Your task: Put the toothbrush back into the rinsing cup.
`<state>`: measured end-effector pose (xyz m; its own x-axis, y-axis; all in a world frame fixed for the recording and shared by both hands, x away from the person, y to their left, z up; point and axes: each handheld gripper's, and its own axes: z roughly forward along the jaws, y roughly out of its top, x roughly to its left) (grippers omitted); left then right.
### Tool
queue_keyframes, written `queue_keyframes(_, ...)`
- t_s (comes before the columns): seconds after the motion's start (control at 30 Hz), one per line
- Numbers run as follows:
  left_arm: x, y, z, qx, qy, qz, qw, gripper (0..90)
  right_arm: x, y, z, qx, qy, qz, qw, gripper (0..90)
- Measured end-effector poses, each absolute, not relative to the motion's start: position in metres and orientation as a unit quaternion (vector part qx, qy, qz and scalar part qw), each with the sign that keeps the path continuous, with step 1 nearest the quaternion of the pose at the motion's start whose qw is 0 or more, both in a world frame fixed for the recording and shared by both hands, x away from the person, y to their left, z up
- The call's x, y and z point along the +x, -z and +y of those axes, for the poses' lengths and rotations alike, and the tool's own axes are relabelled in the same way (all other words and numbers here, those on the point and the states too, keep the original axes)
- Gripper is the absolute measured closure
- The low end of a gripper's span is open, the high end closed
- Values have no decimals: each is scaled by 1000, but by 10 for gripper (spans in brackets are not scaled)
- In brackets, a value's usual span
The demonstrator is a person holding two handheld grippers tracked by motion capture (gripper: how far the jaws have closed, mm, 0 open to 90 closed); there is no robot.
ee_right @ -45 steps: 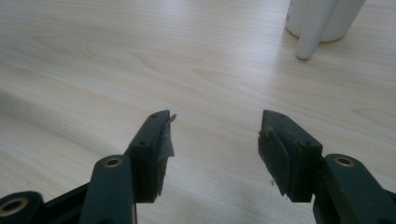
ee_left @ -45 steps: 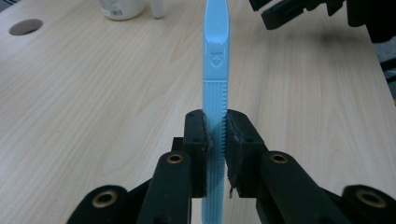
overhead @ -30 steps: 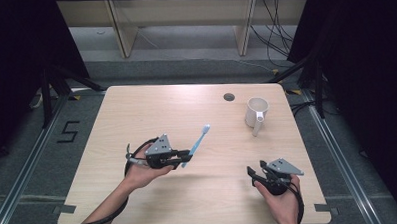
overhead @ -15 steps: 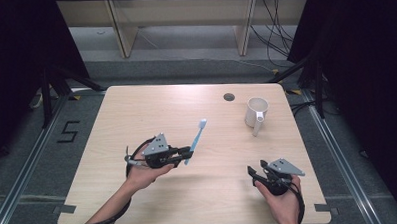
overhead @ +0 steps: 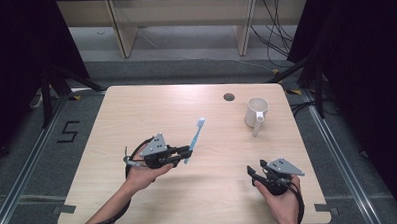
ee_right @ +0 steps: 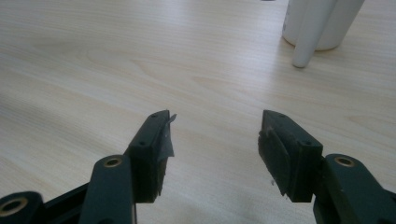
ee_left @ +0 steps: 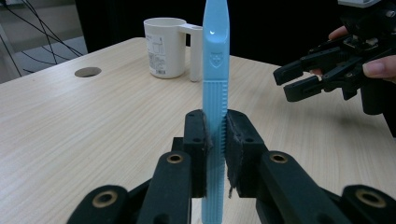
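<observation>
Two tongs in our hands over the pale wooden desk (overhead: 136,109). Our left tongs (overhead: 187,153) are pinching a light blue plastic toothbrush (overhead: 195,138) by the ribbed lower part of its handle; in the left gripper view the pads press the handle from both sides, and the toothbrush (ee_left: 215,70) rises straight up from between them. From the high view the brush slants up and away from the left tongs, its head end at the far tip, off the desk. Our right tongs (overhead: 253,172) sit well apart from the left ones, near the desk's near right edge, spread with nothing between them; in the right gripper view (ee_right: 214,149) we see bare wood between the pads. A white plastic mug with a straight handle (overhead: 256,113) stands upright beyond the right tongs, well ahead of them, handle toward us. A round cable hole (overhead: 229,97) in the desk lies just past the mug, to its left.
</observation>
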<state>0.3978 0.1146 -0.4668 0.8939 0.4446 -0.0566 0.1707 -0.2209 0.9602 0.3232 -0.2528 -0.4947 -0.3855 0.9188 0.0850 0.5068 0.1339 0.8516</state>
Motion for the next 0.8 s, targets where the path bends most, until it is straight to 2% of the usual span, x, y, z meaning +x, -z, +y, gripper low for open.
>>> queue_keyframes(0.03, 398, 467, 114, 769, -115, 199, 597, 785, 324, 493, -256, 485, -420, 723, 256, 444)
queue_keyframes(0.13, 399, 467, 113, 765, -115, 200, 602, 785, 323, 493, -252, 499, -432, 712, 239, 444)
queue_keyframes(0.2, 398, 466, 113, 768, -119, 202, 596, 786, 325, 492, -253, 481, -433, 720, 250, 446)
queue_keyframes(0.37, 399, 471, 108, 768, -118, 203, 596, 786, 323, 487, -240, 482, -459, 708, 236, 475)
queue_keyframes(0.47, 399, 472, 106, 763, -117, 199, 604, 786, 325, 482, -238, 463, -452, 721, 250, 486)
queue_keyframes(0.8, 396, 469, 105, 755, -122, 214, 608, 786, 323, 459, -214, 432, -486, 716, 254, 494)
